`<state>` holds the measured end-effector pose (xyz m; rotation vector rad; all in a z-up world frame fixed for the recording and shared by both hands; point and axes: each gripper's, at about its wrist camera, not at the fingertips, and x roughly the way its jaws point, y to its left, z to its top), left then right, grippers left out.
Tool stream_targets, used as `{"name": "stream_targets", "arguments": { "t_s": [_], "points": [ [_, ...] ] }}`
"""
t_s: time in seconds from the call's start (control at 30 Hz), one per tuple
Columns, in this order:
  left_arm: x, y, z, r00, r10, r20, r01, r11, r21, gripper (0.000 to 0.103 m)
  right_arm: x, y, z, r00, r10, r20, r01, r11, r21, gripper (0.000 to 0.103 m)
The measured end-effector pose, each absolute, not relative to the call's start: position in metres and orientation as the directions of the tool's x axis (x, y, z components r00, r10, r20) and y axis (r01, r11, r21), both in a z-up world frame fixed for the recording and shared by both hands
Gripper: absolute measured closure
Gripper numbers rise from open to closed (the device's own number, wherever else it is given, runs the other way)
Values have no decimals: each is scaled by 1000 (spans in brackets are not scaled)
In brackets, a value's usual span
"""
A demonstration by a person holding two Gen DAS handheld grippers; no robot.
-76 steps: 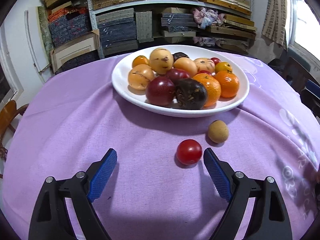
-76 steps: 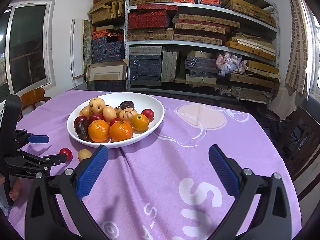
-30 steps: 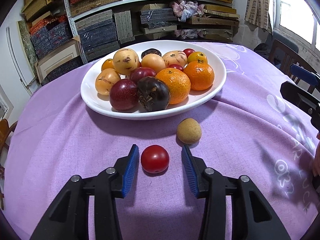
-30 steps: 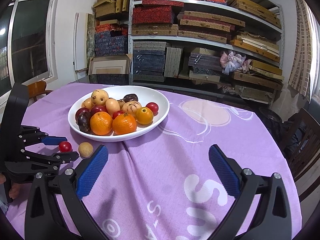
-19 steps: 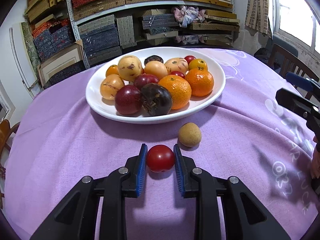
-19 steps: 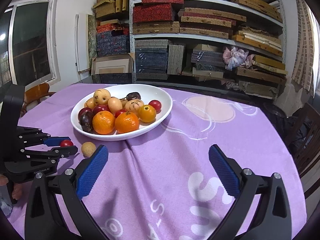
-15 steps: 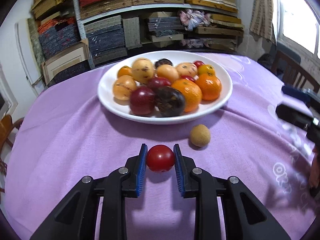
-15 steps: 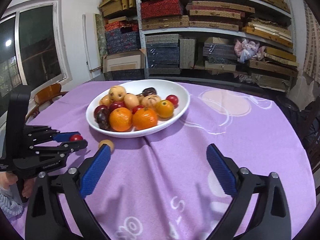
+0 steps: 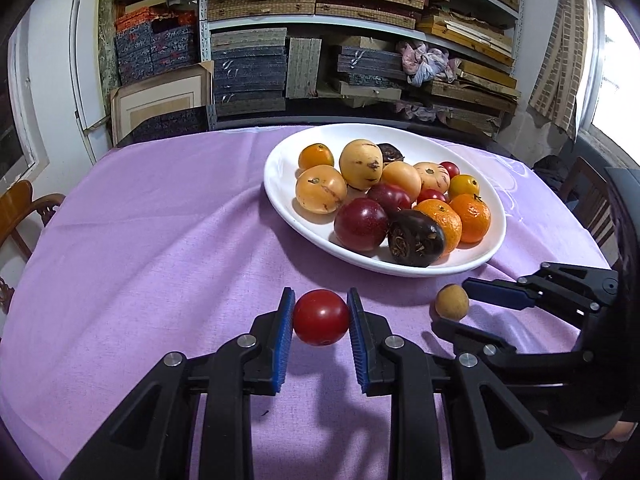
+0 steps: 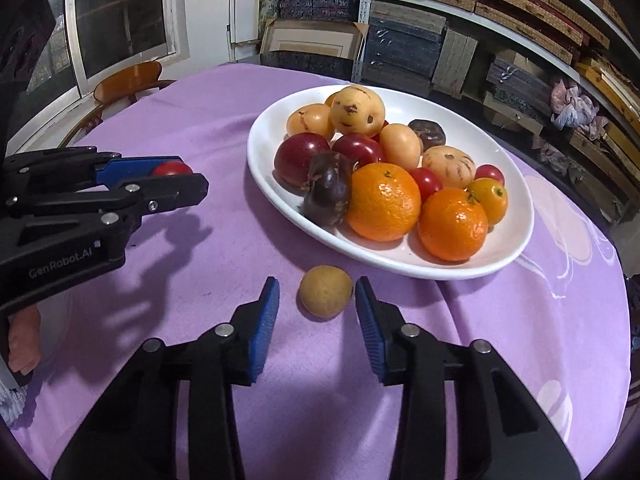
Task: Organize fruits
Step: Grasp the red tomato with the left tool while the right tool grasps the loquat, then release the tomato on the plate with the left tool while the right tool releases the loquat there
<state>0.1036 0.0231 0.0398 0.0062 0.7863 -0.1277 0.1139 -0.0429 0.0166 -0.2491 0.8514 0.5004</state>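
My left gripper (image 9: 320,318) is shut on a red cherry tomato (image 9: 321,317) and holds it above the purple tablecloth; it also shows in the right wrist view (image 10: 176,182) with the tomato (image 10: 171,168) between its pads. My right gripper (image 10: 317,300) is open, its blue pads on either side of a small tan round fruit (image 10: 326,291) lying on the cloth, not touching it. That fruit also shows in the left wrist view (image 9: 451,301). A white plate (image 9: 280,176) beyond holds several oranges, plums and yellow fruits.
The round table carries a purple cloth (image 9: 160,220). Shelves stacked with boxes (image 9: 280,40) stand behind it. A wooden chair (image 10: 128,80) is at the far left edge, another chair (image 9: 588,196) at the right.
My left gripper closed on the cherry tomato and lifted it off the cloth. My right gripper moved left and down and now straddles the tan fruit, its jaws narrower.
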Motion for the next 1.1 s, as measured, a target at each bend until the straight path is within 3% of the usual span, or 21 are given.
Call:
{"name": "stream_targets", "arguments": {
  "t_s": [0.07, 0.57, 0.87, 1.1],
  "points": [
    [104, 24, 39, 696, -115, -708, 120, 992, -44, 77, 119, -41, 16, 556, 312, -771, -509, 861, -18, 76],
    [112, 21, 22, 653, -134, -745, 135, 989, -60, 77, 108, -62, 13, 539, 353, -765, -503, 863, 44, 76],
    [145, 0, 82, 724, -133, -677, 171, 985, -11, 77, 124, -103, 83, 665, 367, -650, -429, 901, 69, 76],
    [200, -16, 87, 709, -103, -698, 158, 987, 14, 77, 182, -83, 79, 674, 296, -677, -383, 924, 23, 76]
  ]
}}
